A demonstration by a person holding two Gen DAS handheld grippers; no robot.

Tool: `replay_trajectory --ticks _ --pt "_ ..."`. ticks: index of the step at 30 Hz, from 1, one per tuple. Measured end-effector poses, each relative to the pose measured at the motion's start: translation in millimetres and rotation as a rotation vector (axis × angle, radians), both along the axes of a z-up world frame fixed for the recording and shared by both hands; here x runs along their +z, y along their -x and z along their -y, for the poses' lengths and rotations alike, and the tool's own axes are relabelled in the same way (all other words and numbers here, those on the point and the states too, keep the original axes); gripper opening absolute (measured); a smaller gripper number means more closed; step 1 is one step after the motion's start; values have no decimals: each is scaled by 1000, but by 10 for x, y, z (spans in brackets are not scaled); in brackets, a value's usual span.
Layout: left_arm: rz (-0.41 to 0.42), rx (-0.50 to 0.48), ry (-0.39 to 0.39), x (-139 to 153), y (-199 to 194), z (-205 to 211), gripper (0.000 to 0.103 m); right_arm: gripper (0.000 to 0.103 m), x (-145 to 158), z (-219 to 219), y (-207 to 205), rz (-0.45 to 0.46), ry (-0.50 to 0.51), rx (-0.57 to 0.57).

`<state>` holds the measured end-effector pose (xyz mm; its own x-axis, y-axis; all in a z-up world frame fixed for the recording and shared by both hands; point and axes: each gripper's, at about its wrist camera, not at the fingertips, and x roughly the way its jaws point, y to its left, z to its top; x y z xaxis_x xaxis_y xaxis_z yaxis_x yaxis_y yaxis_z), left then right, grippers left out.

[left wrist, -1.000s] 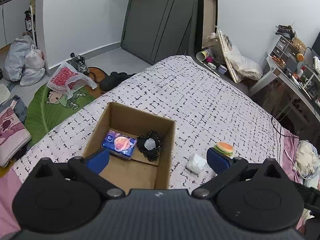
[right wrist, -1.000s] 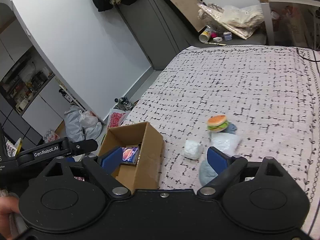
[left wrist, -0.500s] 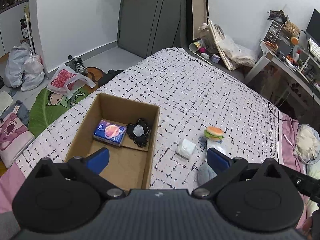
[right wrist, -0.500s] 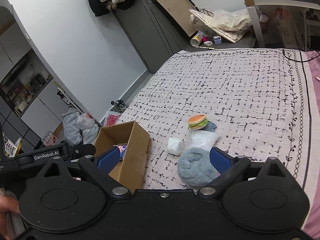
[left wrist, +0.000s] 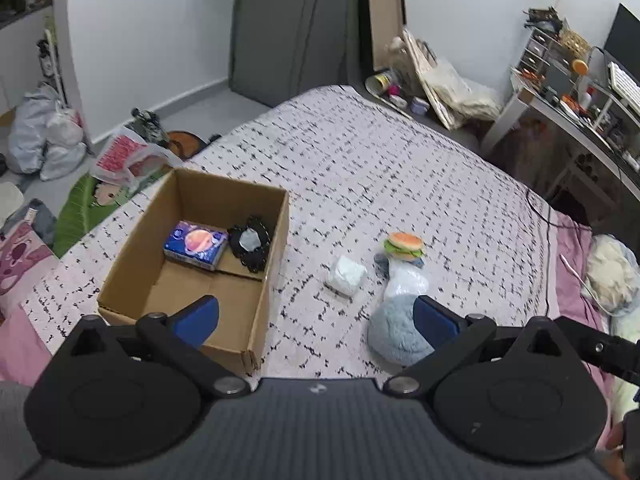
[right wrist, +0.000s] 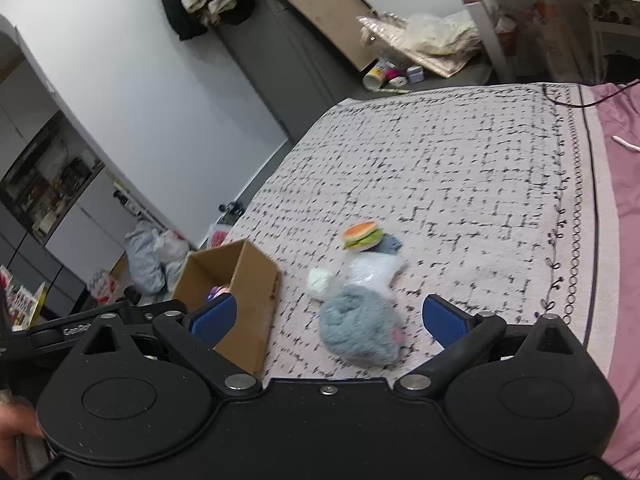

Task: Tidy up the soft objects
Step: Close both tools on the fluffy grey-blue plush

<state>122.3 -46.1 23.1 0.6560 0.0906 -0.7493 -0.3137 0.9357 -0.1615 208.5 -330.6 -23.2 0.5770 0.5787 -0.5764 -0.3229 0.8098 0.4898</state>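
Note:
A cardboard box stands on the bed and holds a blue tissue pack and a black lacy item; the box also shows in the right wrist view. To its right lie a white bundle, a burger plush, a clear plastic bag and a grey-blue fluffy plush. My left gripper is open and empty above the box's near right corner. My right gripper is open and empty, with the fluffy plush between its fingers' line of view.
The patterned bedspread stretches far ahead. A pink sheet edge is on the right. Bags and a mat lie on the floor left of the bed. A cluttered desk stands at the right.
Both grippers have pulled back and up from the bed. The fluffy plush has come into full view near the right gripper. The right view has swung left.

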Motion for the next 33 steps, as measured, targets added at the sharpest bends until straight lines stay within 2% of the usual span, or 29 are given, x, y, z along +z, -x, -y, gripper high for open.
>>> replay_trajectory --ticks 3,5,10,13,17,18,22,26,33 --pt "13 -4 17 -37 -15 40 102 96 -151 84 -66 -46 -37 -16" --pt "21 -1 17 -70 -33 74 102 87 -248 126 -123 -93 -53 -33" --pt "12 -8 54 -194 -123 145 100 83 -362 165 -198 -129 -87 -45" --pt "4 -12 64 -289 -194 208 97 75 -465 160 -275 -169 -112 -42" --pt "-24 -20 99 -459 -326 255 83 64 -580 132 -365 -211 -133 -31" --pt "-32 -23 107 -505 -364 267 77 64 -611 133 -386 -221 -141 -33" --pt "-57 -20 153 -671 -486 273 68 63 -719 132 -481 -254 -160 -54" --pt "-80 -20 184 -825 -620 286 56 58 -814 25 -591 -285 -158 -40" --pt "-128 8 262 -1080 -802 259 52 49 -1021 -153 -739 -333 -135 -23"
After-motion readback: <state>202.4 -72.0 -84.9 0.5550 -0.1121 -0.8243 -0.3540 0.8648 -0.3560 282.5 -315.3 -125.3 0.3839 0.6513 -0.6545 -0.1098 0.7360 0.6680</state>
